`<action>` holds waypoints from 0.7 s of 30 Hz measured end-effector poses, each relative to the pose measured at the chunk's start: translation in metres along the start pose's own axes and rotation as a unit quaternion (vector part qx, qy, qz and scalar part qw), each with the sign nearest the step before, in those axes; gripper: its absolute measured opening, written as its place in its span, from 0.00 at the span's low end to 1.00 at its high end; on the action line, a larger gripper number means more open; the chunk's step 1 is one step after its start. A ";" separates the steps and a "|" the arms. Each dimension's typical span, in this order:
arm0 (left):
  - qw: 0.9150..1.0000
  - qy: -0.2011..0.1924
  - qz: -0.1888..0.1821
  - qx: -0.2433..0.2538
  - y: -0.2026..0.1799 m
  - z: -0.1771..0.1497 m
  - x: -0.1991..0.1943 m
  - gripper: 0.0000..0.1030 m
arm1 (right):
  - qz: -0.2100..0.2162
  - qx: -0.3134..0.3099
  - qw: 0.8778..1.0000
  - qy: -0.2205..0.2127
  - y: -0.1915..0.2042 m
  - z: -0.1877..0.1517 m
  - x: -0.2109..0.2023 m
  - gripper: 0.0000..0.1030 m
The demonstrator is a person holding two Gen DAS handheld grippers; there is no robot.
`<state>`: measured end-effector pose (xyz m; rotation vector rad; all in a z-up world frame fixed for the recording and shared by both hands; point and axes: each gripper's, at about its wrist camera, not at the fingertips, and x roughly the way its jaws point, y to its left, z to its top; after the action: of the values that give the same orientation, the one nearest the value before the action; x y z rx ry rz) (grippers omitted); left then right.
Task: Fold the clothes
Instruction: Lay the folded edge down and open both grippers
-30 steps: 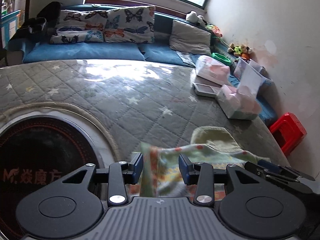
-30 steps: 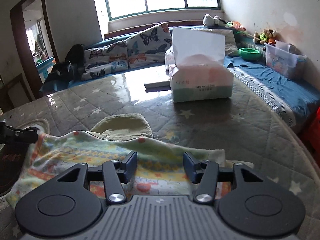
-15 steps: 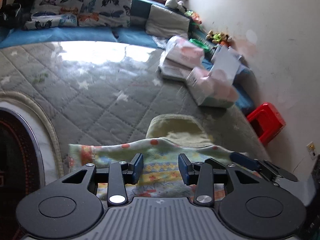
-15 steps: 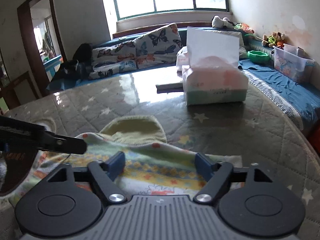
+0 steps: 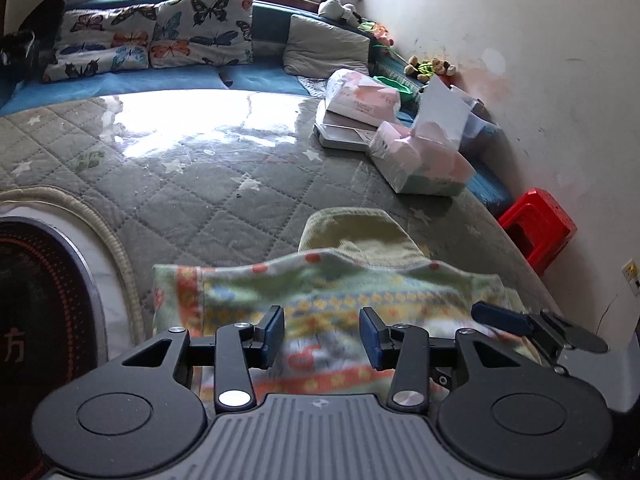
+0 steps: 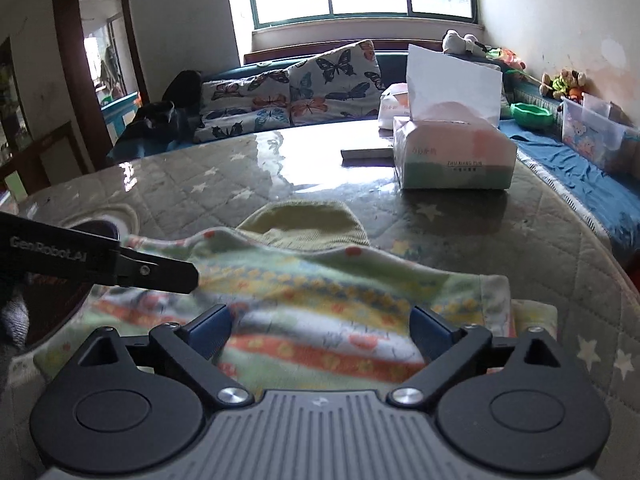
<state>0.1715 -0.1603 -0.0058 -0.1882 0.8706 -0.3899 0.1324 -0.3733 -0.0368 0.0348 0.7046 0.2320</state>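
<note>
At the left, a round black cooktop (image 5: 36, 320) is set into the table. The left gripper (image 5: 322, 334) is held released above the patterned garment (image 5: 328, 292), nothing between its fingers. The garment lies spread at the table's near edge, partly over an olive corduroy piece (image 6: 304, 224). It looks light, soft and limp, so a hem corner is judged the best hold. The right gripper (image 6: 320, 326) is likewise spread wide. The quilted table cover (image 6: 500, 240) lies under glossy film; a tissue box (image 6: 452, 152) stands toward the right edge.

Patterned garment (image 5: 332, 292) lies folded – olive one (image 5: 356, 232) (partly covered) beneath
</note>
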 end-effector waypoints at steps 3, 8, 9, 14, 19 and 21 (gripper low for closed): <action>1.000 -0.004 0.002 0.008 -0.001 -0.009 -0.010 0.46 | -0.001 0.003 1.000 0.001 0.002 -0.005 -0.006 0.97; 1.000 -0.008 0.007 0.024 -0.003 -0.026 -0.023 0.47 | -0.007 0.004 1.000 0.005 0.005 -0.017 -0.016 1.00; 1.000 -0.008 0.007 0.029 -0.004 -0.030 -0.024 0.47 | -0.008 0.003 1.000 0.004 0.005 -0.019 -0.018 1.00; 0.999 -0.011 0.010 0.041 -0.005 -0.044 -0.032 0.50 | -0.011 0.001 1.000 0.005 0.008 -0.028 -0.029 1.00; 0.998 -0.013 0.012 0.052 -0.006 -0.057 -0.039 0.54 | -0.017 0.006 1.000 0.001 0.009 -0.035 -0.035 1.00; 0.999 -0.015 0.012 0.051 -0.006 -0.061 -0.042 0.56 | -0.020 0.008 1.000 -0.003 0.009 -0.037 -0.036 1.00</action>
<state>0.0986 -0.1491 -0.0127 -0.0890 0.8209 -0.4080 0.0798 -0.3739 -0.0411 0.0366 0.6998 0.1889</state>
